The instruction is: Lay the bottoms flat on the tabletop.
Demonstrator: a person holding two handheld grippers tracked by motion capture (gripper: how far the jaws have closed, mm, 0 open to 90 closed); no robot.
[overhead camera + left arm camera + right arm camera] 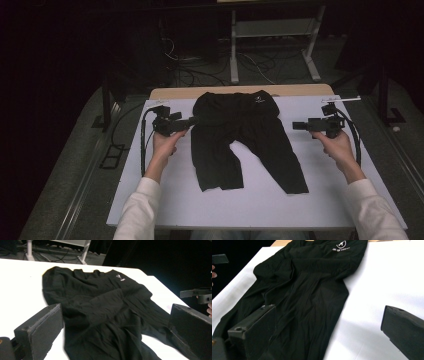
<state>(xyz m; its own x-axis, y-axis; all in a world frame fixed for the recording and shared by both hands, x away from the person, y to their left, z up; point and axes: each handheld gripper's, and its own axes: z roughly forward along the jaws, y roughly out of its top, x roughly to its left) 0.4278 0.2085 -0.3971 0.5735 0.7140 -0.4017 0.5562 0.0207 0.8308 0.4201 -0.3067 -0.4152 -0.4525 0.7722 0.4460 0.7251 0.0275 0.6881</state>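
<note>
A pair of black trousers [240, 135] lies flat on the white table [260, 205], waistband at the far side with a small white logo [259, 98], legs spread toward the person. My left gripper [192, 120] is level at the trousers' left hip, pointing right, jaws open with nothing clamped. My right gripper [296, 125] hovers a little off the right leg, pointing left, also open. The left gripper view looks across the trousers [105, 305] between wide jaws [115, 315]. The right gripper view shows the cloth [307, 290] under its left jaw and bare table between the jaws [328, 311].
A wooden strip [240, 91] runs along the table's far edge. Beyond it on the dark floor stand a white metal frame [272, 45] and loose cables [190, 70]. Bare white tabletop lies on both sides of the trousers and in front of them.
</note>
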